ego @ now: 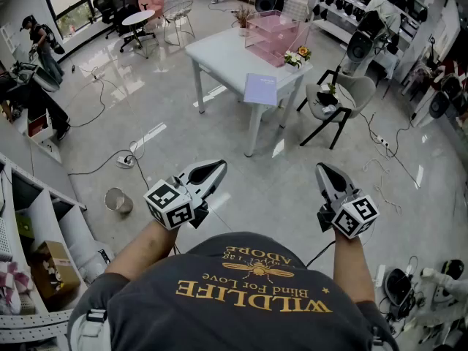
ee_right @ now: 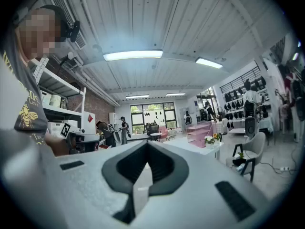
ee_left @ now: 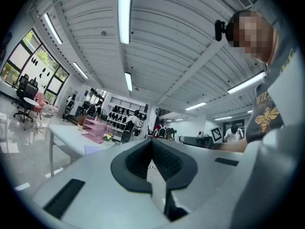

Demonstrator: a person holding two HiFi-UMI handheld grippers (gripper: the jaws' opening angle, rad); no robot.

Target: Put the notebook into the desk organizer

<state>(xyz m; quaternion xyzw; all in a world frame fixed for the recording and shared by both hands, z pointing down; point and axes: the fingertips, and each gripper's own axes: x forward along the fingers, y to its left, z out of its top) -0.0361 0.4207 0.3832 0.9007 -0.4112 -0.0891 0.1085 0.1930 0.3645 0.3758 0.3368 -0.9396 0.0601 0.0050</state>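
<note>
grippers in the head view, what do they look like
The left gripper and right gripper are pale grey shells with black pads, tapering to a point. Each carries a black-and-white marker cube. The person wears a dark grey T-shirt with short sleeves.

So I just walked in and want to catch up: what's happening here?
A person stands on the open floor, some way short of the white table, holding a gripper in each hand. The left gripper and right gripper are both shut and empty, raised in front of the body. The pale purple notebook lies flat at the table's near edge, apart from the pink desk organizer further back. Nothing has been picked up yet.
</note>
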